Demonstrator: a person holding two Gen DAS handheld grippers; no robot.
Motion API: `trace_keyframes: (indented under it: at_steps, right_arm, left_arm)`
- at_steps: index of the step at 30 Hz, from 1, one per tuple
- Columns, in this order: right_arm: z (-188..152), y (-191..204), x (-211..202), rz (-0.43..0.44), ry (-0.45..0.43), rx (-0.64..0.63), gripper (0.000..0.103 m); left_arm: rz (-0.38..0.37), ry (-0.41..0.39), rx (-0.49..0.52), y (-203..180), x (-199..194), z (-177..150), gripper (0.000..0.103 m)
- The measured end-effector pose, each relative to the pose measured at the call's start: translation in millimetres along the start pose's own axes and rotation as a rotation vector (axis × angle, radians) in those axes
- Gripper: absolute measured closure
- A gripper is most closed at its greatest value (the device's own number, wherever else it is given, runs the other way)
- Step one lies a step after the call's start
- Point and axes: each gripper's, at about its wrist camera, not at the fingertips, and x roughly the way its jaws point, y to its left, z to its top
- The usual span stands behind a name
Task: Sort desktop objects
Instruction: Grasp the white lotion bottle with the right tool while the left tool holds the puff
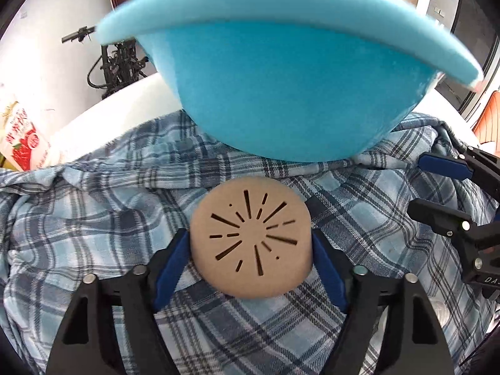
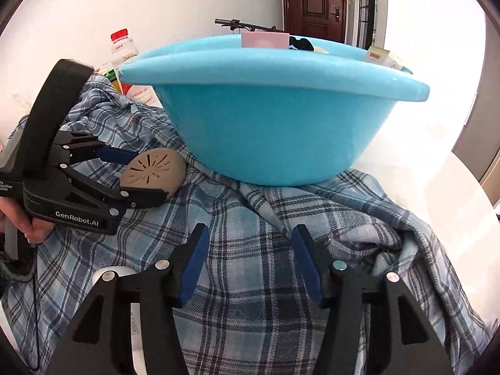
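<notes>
The left gripper (image 1: 250, 250) pinches the tan slotted disc (image 1: 251, 240) between both fingers, just before the blue basin (image 1: 281, 93). The right gripper (image 2: 248, 265) hangs open, empty, over the plaid shirt (image 2: 250, 234). Lifted carelessly, the disc could strike the basin's overhanging rim and slip.

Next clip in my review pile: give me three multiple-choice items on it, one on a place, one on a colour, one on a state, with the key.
1. Where does the blue basin sit?
A. on the plaid cloth
B. on the floor
C. on a chair

2. What colour is the slotted round lid?
A. red
B. tan
C. green

3. What state is the right hand-held gripper in?
A. shut on the lid
B. shut on the cloth
C. open

Key: 1 A, its base rests on the plaid cloth. 2 B, tan with dark slots. 3 C, nothing lies between its spread fingers; the left hand-held gripper holds the lid.
</notes>
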Motion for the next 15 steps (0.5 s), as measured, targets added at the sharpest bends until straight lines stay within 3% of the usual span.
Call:
trace_keyframes:
  at_steps: [6, 15]
  right_arm:
    - [-3.6, 1.4, -9.2, 0.016, 0.031, -0.024, 0.048]
    - [-20.0, 7.9, -32.1, 0.041, 0.067, -0.057, 0.048]
  left_arm:
    - [0.005, 0.017, 0.029, -10.5, -17.6, -15.9, 0.037]
    - [-0.012, -0.011, 0.07, -45.2, -64.8, -59.6, 0.038]
